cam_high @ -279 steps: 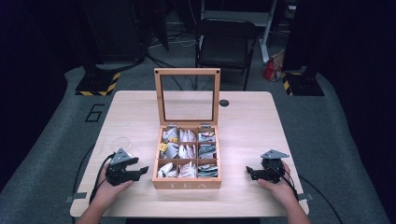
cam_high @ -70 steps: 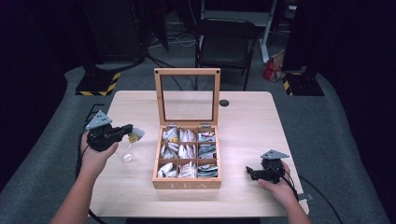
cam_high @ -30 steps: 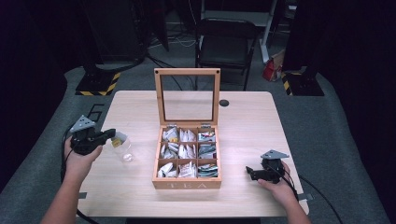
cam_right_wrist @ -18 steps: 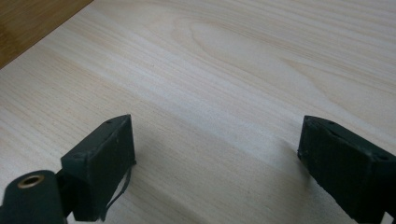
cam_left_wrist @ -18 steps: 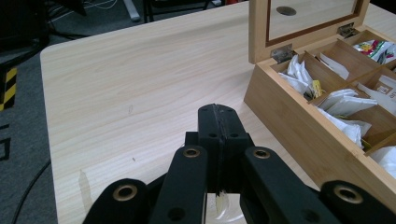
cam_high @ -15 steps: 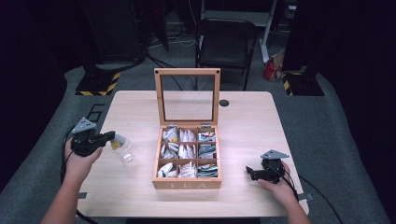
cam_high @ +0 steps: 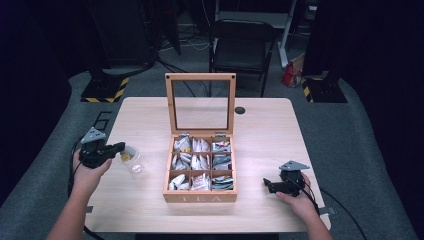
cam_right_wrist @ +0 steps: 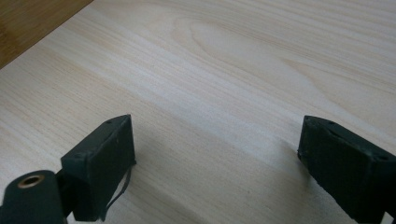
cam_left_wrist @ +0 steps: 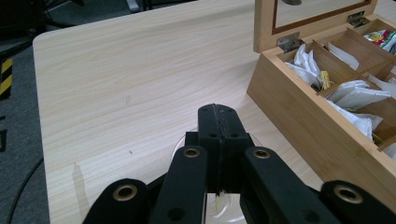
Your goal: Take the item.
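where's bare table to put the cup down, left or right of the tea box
Both sides are free. The widest bare patch lies right of the tea box, between it and the right gripper. Behind the lid, the table is bare but for a small dark disc. The left is tighter: the clear cup and the left gripper are there.

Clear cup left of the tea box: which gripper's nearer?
Left. The left gripper hangs right at the clear cup; the right gripper rests beyond the tea box.

The high view looks forward and down over the whole pale wooden desk (cam_high: 260, 125). Both gripper views sit low and close above it; the left shares the open bamboo tea box (cam_left_wrist: 322, 126) with the high view (cam_high: 200, 195).
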Demonstrator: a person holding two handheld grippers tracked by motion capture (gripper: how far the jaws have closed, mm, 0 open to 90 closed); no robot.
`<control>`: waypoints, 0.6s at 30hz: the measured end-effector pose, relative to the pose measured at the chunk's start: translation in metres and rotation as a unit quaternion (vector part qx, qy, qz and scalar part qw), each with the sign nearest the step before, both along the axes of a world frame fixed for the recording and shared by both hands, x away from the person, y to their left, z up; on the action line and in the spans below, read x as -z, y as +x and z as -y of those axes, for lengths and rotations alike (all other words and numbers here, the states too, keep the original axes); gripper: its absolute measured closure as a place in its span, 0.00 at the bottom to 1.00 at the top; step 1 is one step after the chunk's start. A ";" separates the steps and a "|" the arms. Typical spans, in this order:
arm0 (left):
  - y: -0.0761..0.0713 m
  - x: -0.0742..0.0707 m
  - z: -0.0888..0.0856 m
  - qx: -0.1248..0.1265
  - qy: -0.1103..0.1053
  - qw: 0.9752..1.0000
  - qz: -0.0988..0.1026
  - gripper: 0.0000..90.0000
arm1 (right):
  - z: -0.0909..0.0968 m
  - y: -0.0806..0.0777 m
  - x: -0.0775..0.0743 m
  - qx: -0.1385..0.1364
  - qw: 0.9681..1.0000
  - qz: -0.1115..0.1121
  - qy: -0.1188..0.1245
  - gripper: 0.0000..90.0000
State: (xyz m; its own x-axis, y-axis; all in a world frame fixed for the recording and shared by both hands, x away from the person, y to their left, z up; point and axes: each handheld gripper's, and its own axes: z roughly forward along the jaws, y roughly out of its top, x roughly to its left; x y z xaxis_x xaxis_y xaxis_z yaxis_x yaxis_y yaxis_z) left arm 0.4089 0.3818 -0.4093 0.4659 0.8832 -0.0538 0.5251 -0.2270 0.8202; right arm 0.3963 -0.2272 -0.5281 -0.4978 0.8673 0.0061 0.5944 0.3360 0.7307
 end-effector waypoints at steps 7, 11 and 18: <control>0.000 0.003 -0.001 -0.001 0.003 1.000 -0.004 1.00 | 0.000 0.000 0.000 0.000 1.000 0.000 0.000 0.11; 0.000 0.005 0.000 0.001 0.004 1.000 -0.008 1.00 | 0.000 0.000 0.000 0.000 1.000 0.000 0.000 0.11; 0.001 0.012 0.001 0.000 0.004 1.000 -0.014 1.00 | 0.000 0.000 0.000 0.000 1.000 0.000 0.000 0.11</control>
